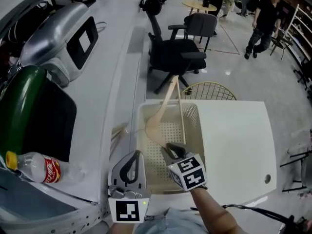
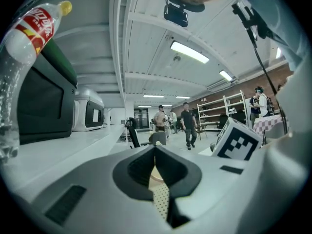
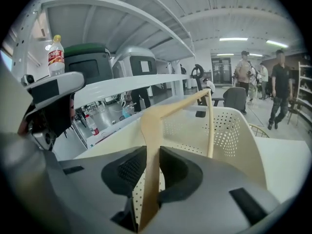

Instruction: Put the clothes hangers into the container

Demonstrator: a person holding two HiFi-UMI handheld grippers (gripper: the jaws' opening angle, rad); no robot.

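Note:
A pale wooden clothes hanger (image 1: 165, 108) stands tilted in the cream perforated container (image 1: 141, 130), its upper end sticking out past the far rim. My right gripper (image 1: 170, 150) is shut on the hanger's lower arm, over the container's near half. In the right gripper view the hanger (image 3: 168, 110) runs up from between the pads of my right gripper (image 3: 152, 155) toward the container wall (image 3: 243, 130). My left gripper (image 1: 132, 155) hovers by the container's near left corner, shut and holding nothing. The left gripper view shows that gripper (image 2: 155, 152) with its jaws together.
Pale sticks that look like more hangers (image 1: 118, 130) lie on the counter left of the container. A red-labelled bottle (image 1: 34, 167), a dark green-lidded bin (image 1: 29, 106) and a silver machine (image 1: 63, 38) stand at the left. A white table (image 1: 239, 145), black chair (image 1: 175, 52) and wire chair (image 1: 209, 89) lie beyond.

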